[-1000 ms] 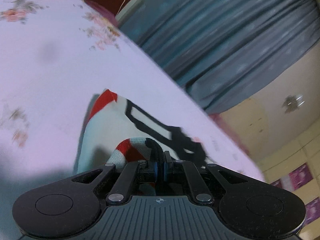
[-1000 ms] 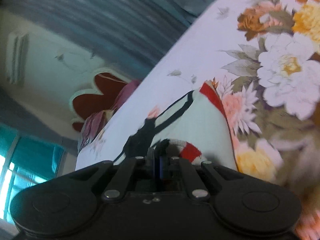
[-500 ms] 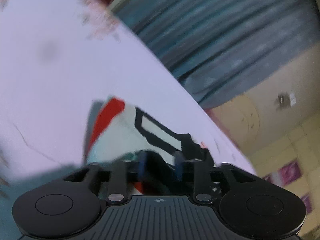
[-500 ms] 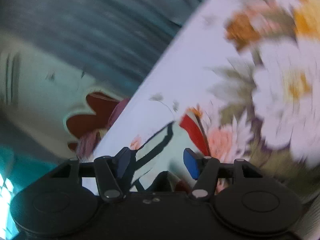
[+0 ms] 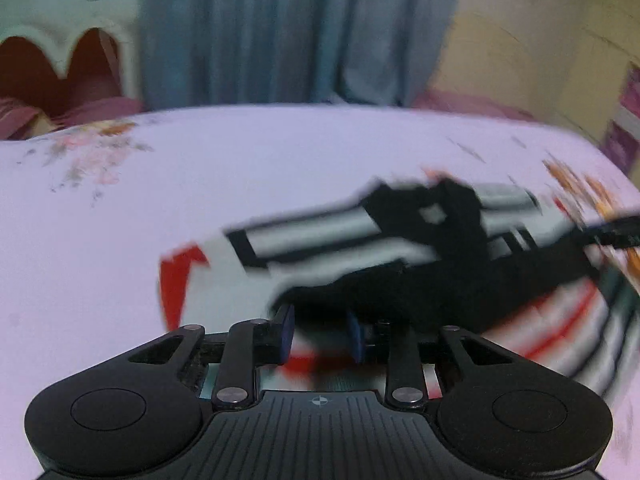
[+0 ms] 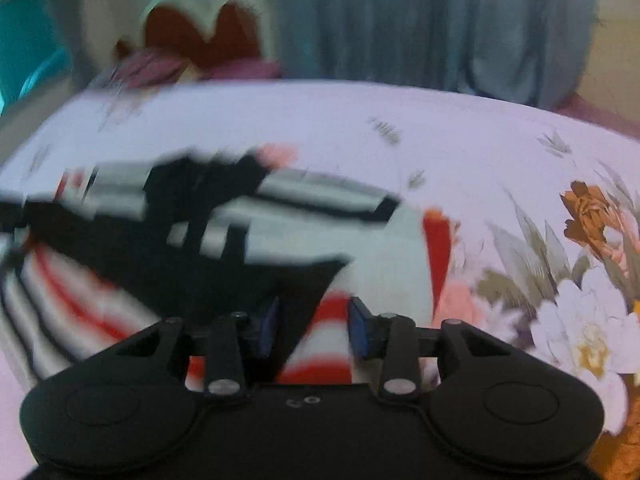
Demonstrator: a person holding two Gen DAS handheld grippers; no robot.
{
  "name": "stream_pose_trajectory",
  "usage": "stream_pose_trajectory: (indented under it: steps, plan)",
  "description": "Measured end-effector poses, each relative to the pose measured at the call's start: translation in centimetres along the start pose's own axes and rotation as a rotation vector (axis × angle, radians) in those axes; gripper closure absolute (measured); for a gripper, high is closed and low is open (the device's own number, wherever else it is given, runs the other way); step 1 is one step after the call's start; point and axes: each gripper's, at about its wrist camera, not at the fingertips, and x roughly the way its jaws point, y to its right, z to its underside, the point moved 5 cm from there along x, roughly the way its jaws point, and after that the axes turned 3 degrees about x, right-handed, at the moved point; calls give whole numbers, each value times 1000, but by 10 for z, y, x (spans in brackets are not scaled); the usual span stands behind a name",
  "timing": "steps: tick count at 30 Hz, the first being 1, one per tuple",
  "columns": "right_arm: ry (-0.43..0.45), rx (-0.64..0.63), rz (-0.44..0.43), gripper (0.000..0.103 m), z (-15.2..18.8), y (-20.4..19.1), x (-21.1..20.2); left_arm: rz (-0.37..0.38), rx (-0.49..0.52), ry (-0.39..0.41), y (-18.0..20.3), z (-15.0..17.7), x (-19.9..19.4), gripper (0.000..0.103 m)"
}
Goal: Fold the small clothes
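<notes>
Both grippers are letting go: a second ago each one was pinching a red-and-white cuff, and now the left gripper and the right gripper are standing with their jaws apart, nothing between them but a view of cloth. We are also levelling out, so the bedsheet is lying flat across both views instead of slanting.

The little garment, white with black bands and red trim, is resting on the sheet just ahead of both grippers, its striped cuff closest to the right one. Motion blur is hiding how neatly the fold is lying.

To do this release well, we are judging that we should be backing straight off, keeping the blue pads clear of the cuff so nothing drags the fold open. Then we should be checking the edges before picking the next grip.
</notes>
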Motion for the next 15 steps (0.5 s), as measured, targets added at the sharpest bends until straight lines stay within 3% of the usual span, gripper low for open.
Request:
stream_pose_trajectory:
  steps: [4,6,13,15]
  plan:
    - [84,266,-5,63,-21,31,1,8,-115,53,-15,-10,-4,74]
    - [109,304,-23,60,-21,37,-7,12,-123,53,-20,-8,-7,74]
    - [55,173,-27,59,-4,35,-23,45,-80,23,-25,4,1,74]
    - [12,78,-2,60,3,26,-23,64,-63,24,-22,5,0,74]
